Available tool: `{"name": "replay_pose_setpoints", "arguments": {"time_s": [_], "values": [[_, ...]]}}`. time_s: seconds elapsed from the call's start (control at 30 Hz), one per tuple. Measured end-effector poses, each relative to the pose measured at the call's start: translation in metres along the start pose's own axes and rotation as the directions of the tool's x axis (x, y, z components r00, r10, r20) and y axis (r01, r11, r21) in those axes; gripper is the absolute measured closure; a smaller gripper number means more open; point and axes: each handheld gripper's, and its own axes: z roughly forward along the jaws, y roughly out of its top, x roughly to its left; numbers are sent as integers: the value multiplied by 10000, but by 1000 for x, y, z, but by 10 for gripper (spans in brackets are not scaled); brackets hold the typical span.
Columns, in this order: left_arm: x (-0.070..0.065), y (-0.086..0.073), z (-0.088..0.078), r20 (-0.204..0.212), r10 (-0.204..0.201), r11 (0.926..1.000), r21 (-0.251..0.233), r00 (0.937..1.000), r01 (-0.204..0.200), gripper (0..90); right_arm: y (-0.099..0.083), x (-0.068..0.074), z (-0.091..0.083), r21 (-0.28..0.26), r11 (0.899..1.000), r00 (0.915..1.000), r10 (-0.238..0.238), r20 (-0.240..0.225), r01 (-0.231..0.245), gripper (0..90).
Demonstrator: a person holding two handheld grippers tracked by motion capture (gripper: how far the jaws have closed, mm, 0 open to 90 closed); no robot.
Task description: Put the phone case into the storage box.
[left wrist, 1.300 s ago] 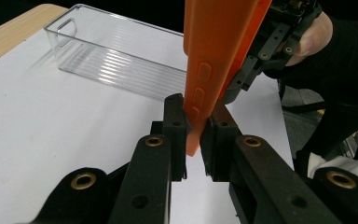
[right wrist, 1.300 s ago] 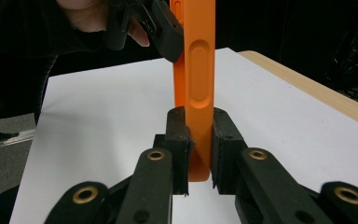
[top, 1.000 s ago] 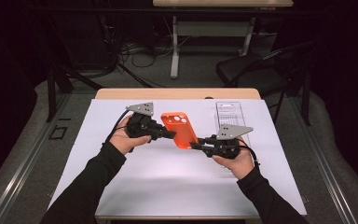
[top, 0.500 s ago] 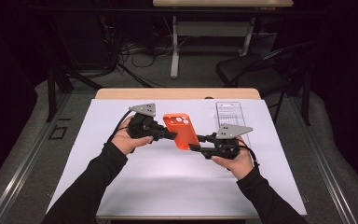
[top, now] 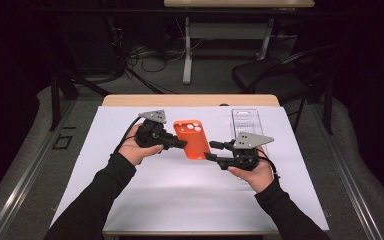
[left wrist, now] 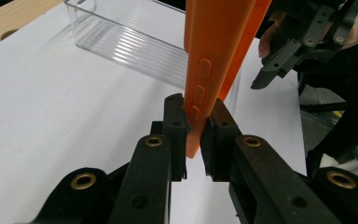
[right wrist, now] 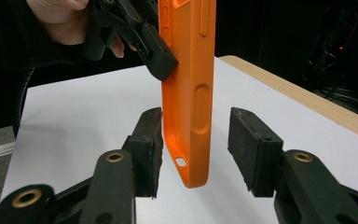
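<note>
The left gripper (left wrist: 193,135) has its jaws clenched on the edge of an orange phone case (top: 192,139), held above the table (top: 190,200). The right gripper (right wrist: 196,154) has its jaws spread, one on either side of the case's lower end.

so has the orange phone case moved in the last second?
Barely: the orange phone case sits slightly lower against the clear tray, held in the left gripper.

Dark room, black chair (top: 275,75) behind white-topped table (top: 180,190).

Bright even table light, dark surroundings, soft shadows, slight blur
</note>
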Motion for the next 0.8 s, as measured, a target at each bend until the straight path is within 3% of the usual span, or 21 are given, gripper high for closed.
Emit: {"name": "replay_pose_setpoints", "arguments": {"time_s": [0.47, 0.8], "values": [[-1, 0, -2, -690, -489, 9982, 304, 9964, 511, 813, 2, 4, -3, 124, 9992, 9983, -398, 430, 393, 526], [-2, 1, -2, -747, -554, 9974, 408, 9957, 586, 813, 3, 6, -4, 182, 9973, 9951, -724, 671, 713, 522]]}}
